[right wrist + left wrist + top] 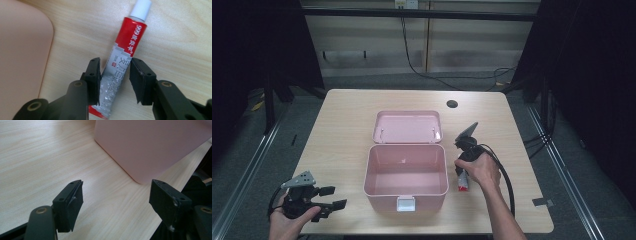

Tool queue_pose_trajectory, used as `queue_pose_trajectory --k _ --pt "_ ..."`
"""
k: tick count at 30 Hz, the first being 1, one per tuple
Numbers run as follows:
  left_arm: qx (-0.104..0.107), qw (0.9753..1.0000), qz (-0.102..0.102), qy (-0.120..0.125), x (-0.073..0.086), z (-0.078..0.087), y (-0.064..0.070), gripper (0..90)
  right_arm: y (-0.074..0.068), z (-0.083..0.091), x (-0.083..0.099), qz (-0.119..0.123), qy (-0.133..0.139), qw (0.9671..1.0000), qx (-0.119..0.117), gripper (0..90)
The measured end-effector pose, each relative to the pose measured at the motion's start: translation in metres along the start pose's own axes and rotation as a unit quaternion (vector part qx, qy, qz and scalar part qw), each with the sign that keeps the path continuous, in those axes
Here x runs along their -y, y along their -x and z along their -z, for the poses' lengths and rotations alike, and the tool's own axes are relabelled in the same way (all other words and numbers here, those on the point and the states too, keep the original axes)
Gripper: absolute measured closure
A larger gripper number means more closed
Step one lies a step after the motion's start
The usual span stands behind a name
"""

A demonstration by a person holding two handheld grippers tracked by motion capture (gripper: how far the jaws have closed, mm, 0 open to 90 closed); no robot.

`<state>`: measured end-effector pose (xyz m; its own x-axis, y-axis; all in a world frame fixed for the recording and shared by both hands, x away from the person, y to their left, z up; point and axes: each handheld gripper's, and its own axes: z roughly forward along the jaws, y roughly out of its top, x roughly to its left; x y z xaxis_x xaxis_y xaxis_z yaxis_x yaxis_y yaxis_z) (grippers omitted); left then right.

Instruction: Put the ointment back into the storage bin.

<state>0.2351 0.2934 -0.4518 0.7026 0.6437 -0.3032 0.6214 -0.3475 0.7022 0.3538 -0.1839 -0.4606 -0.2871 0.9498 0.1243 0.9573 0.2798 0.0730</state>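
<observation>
A red and silver tube point(125, 47) with a white cap lies flat on the wooden table, right of an open pink box point(368, 175). In the high view the tube point(462, 185) shows under the person's right hand. My right gripper point(115, 62) points down at it, one jaw on each side of the tube's middle. The right jaw touches it and a thin gap shows at the left one. My left gripper point(337, 196) rests at the table's front left, wide open with nothing between its fingers. In the left gripper view it point(116, 187) faces the box's outer wall point(150, 145).
The box's lid point(407, 126) lies open behind it and a white latch point(406, 203) sits on its front wall. The box's rounded corner point(20, 50) is just left of the tube. A dark round hole point(452, 104) is near the table's far edge.
</observation>
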Motion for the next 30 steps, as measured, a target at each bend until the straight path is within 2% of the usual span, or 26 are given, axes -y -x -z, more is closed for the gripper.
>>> queue_pose_trajectory --k 7,8,9,10,13,18,23,30 --pt "0.001 1.0 -0.002 -0.001 0.0 0.0 0.0 27.1 -0.001 -0.007 -0.001 0.003 -0.006 1.0 0.004 64.8" --pt "0.0 1.0 -0.002 -0.001 0.0 0.0 0.0 27.0 -0.003 -0.007 -0.001 0.008 -0.007 0.9998 0.016 66.2" --pt "0.0 1.0 -0.002 -0.002 0.0 0.0 0.0 27.0 -0.003 -0.007 -0.001 0.008 -0.007 0.9998 0.016 66.2" --pt "-0.001 1.0 -0.001 -0.006 0.0 -0.001 0.0 27.1 -0.006 -0.008 -0.002 0.016 -0.01 0.9993 0.033 66.8" --pt "-0.001 1.0 0.002 -0.003 0.0 0.0 -0.001 27.0 -0.008 -0.008 -0.002 0.025 -0.01 0.9986 0.046 70.2" --pt "-0.001 1.0 0.001 -0.005 0.001 0.0 -0.001 27.0 -0.009 -0.008 -0.002 0.029 -0.01 0.9984 0.048 71.1" --pt "-0.001 1.0 0.004 -0.004 0.001 0.0 -0.001 27.0 -0.002 -0.007 0.001 0.03 -0.013 0.9987 0.04 71.4" --pt "-0.003 1.0 0.003 -0.004 0.001 0.0 -0.001 27.0 0.004 0.006 0.008 0.043 -0.005 0.9985 0.034 71.4"
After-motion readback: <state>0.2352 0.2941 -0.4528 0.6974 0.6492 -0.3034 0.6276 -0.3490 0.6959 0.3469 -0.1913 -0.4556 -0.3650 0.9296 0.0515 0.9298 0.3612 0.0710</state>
